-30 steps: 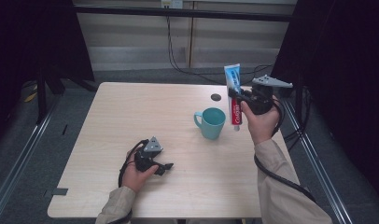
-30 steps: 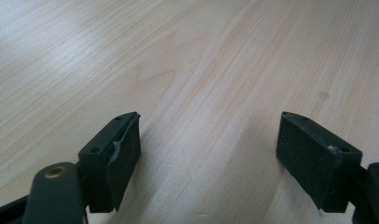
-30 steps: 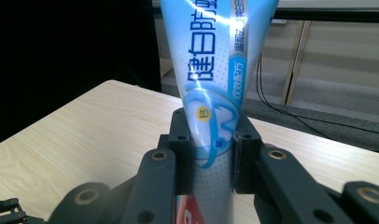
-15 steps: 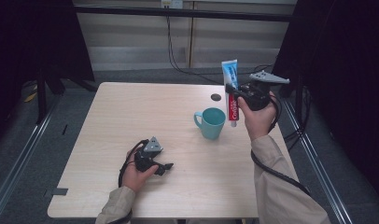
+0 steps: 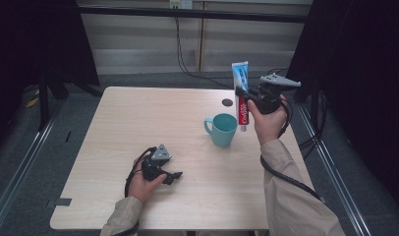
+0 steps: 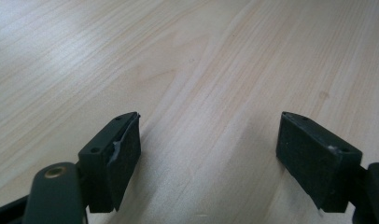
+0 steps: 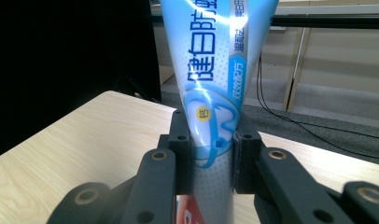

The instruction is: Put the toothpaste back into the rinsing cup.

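Pale wood-grain counter [image 5: 119, 128] under a dark-curtained room, with grey floor around it and cables trailing behind. Right hand-held gripper [image 5: 244, 98] raised above the counter's far right part, clamped on a toothpaste tube [image 5: 242, 93]; tube held upright, blue-and-white flat end up, red lower part and cap end hanging just beside the rim of a teal mug [image 5: 223, 130], on its right. Seen in the right gripper view, both black jaws pressed against the tube [image 7: 211, 93] from either side, blue print running up its face. Mug standing upright on the counter, handle turned left, a small dark round mark [image 5: 227, 103] on the counter just behind it. Left hand-held gripper [image 5: 174, 176] resting low on the near left of the counter, well apart from the mug, jaws spread wide with bare wood [image 6: 201, 93] between them, gripping nothing.
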